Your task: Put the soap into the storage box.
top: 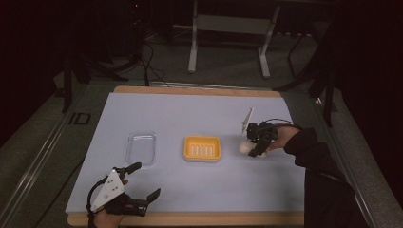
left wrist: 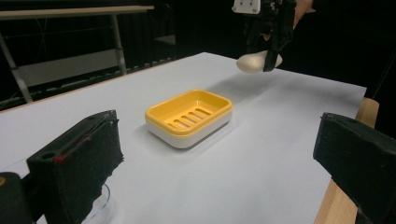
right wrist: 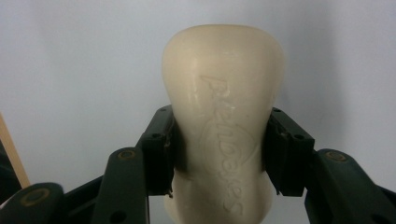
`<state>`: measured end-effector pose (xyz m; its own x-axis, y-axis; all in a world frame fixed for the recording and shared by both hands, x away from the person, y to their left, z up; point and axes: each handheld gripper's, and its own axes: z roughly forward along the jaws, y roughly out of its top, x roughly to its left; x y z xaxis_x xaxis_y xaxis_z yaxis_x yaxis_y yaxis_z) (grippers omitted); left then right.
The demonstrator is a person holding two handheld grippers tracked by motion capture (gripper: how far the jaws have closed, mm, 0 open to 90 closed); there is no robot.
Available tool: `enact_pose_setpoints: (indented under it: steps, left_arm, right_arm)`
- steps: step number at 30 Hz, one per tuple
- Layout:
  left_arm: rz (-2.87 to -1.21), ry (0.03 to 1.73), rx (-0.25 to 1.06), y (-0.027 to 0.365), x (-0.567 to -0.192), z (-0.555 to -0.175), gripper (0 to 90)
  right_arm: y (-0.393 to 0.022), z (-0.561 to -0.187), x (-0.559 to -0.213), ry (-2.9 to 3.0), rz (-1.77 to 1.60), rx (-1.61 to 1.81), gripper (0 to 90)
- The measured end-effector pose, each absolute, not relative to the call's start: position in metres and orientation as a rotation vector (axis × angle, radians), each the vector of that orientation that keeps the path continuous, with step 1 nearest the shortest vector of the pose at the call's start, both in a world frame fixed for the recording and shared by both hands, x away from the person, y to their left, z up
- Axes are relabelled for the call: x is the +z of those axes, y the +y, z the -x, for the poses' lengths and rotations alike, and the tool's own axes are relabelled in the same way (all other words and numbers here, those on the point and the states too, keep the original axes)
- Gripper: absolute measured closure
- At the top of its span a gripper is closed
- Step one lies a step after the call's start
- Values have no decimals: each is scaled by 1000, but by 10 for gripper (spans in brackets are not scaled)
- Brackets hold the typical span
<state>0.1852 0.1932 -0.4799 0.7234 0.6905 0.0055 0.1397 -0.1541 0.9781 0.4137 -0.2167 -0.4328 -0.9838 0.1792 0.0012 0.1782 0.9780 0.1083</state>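
The right gripper [top: 256, 142] pinched the cream soap bar [right wrist: 224, 126] across its waist, above the table, right of the yellow soap dish [top: 202, 148]. The left gripper [top: 138, 183] rested with its 2 jaws spread (nothing between). Slick soap could slip if tilted.

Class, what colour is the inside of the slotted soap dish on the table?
Yellow inside, over a white base; the soap dish shows this best in the left gripper view.

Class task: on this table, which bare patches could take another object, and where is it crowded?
Free: the far strip of the pale blue table mat, and the near strip between the yellow slotted soap dish and the wooden front edge. Crowded: the clear plastic lid by the left gripper; the right gripper holding the cream soap bar.
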Motion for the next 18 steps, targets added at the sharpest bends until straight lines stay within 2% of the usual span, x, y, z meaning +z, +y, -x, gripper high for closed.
enact_pose_setpoints:
  steps: [18]
  left_arm:
    - [-1685, 668, 548, 193, -480, -185, 11]
  right_arm:
    - [-189, -410, -411, 3110, -224, 191, 500]
